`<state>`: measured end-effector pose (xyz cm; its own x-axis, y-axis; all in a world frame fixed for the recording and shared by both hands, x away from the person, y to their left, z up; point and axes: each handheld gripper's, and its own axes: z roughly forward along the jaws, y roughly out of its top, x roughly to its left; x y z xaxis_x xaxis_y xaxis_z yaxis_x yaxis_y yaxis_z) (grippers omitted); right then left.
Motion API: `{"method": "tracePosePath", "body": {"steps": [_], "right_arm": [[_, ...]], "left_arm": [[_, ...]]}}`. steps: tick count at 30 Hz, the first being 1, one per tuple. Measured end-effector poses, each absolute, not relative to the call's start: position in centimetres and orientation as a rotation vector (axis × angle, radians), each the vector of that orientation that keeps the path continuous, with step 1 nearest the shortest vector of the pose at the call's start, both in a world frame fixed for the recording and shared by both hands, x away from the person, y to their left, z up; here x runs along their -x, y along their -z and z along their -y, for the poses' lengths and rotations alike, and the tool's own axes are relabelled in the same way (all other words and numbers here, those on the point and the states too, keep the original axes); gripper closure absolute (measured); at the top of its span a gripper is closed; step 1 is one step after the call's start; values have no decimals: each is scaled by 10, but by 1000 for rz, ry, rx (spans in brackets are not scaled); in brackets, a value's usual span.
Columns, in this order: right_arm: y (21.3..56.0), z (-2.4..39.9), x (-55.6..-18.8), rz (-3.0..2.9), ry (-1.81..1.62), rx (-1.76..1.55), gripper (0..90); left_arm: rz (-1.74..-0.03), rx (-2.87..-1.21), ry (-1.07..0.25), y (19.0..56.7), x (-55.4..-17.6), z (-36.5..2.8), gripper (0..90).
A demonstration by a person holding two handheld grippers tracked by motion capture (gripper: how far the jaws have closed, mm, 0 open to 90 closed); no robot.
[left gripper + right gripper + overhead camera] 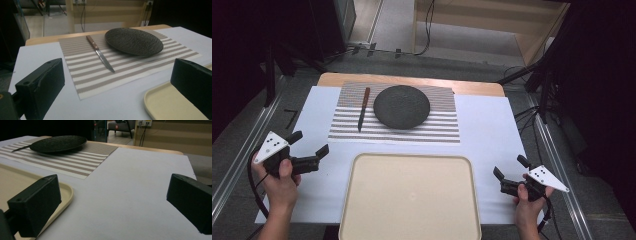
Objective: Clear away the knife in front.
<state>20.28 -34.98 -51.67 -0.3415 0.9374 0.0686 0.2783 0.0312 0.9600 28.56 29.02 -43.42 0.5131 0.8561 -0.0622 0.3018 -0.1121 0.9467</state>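
one plate, one knife

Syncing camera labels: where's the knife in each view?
High view: knife lies on the striped placemat, left of the dark plate.
Left gripper view: centre, lying left of the plate, blade tip toward the camera.
Right gripper view: a sliver at far left, behind the plate.
Shared landmark: the plate.

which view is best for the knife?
Left gripper view: the knife lies close and whole, wooden handle and blade distinct on the striped placemat. High view shows it whole but small; right gripper view catches a sliver beside the plate.
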Motion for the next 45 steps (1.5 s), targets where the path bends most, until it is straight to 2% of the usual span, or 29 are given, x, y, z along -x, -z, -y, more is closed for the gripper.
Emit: {"method": "tracePosePath", "body": {"steps": [8,26,45], "right_arm": [[517,351,-204,-1679,-1353,-1244,0],[518,352,-204,-1700,-1354,-1233,0],[519,351,-206,-1711,-1354,-1243,0]], "left_arm": [[-998,-1671,-620,423,-311,-275,0],[-1097,-1721,-563,429,-361,-256,55],[-1175,-1763,-485,430,-417,-235,168]]}}
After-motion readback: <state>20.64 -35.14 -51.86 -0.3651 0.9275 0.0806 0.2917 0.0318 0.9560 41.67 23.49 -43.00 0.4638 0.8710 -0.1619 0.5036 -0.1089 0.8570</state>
